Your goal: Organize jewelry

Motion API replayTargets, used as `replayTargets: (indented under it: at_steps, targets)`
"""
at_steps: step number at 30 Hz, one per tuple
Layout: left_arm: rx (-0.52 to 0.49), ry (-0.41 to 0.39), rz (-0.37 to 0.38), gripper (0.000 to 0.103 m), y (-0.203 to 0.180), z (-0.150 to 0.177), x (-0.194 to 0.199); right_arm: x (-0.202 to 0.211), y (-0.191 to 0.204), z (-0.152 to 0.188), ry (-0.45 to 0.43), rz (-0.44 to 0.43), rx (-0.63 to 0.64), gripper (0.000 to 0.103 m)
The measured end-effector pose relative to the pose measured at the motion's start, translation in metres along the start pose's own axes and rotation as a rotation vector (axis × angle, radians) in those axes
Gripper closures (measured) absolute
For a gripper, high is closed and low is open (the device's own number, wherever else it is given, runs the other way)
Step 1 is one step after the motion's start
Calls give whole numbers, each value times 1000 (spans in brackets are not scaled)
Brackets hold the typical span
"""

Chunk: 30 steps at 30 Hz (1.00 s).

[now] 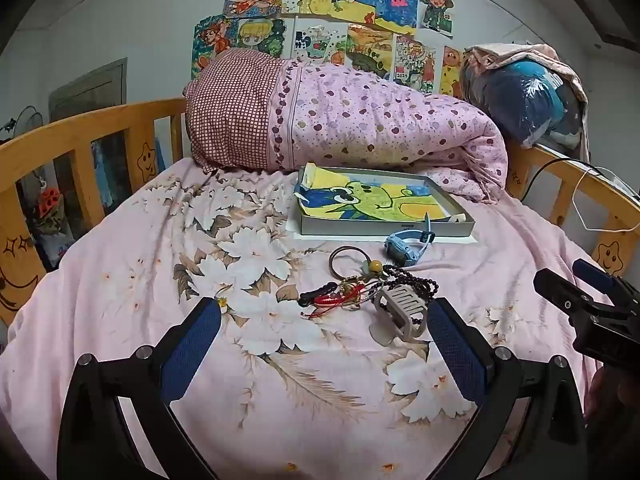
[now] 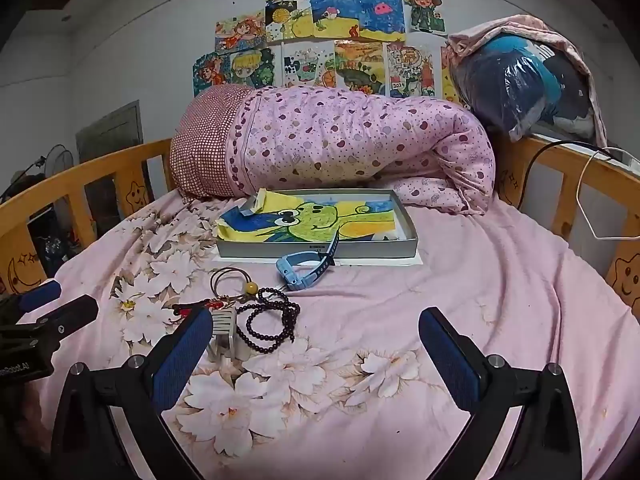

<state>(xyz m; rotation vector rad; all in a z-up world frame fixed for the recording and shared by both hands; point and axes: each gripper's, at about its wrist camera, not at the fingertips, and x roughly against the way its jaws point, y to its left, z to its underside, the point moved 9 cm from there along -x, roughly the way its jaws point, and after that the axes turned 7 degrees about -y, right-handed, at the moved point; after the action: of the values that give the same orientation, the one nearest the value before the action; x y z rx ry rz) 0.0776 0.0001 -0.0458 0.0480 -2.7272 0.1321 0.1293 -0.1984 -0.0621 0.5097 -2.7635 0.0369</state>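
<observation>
Hovering our left gripper [image 1: 324, 332] and right gripper [image 2: 316, 340], fingers spread wide, empty, bare pink floral bedsheet [image 2: 500, 300] rightward, one shallow grey cardboard tray [image 2: 406, 222], one light-blue plastic watch [image 2: 304, 274], one dark beaded necklace [image 2: 272, 320].

"2024" on a wall drawing [image 2: 400, 85]; "Robot.AI" on left claw [image 2: 40, 300]

Glossy dark bead necklace [image 2: 267, 322] and smooth plastic watch [image 2: 305, 270] on matt cotton bedsheet [image 2: 460, 280].
</observation>
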Motion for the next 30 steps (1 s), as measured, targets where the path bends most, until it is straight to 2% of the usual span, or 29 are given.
replayTargets:
  at_steps: [1, 30]
  targets:
    - [0, -1, -1, 2, 0, 0, 0, -1, 0, 2, 20, 0, -1, 0]
    - [-5, 10, -10, 2, 2, 3, -1, -3, -3, 7, 30, -6, -23, 0]
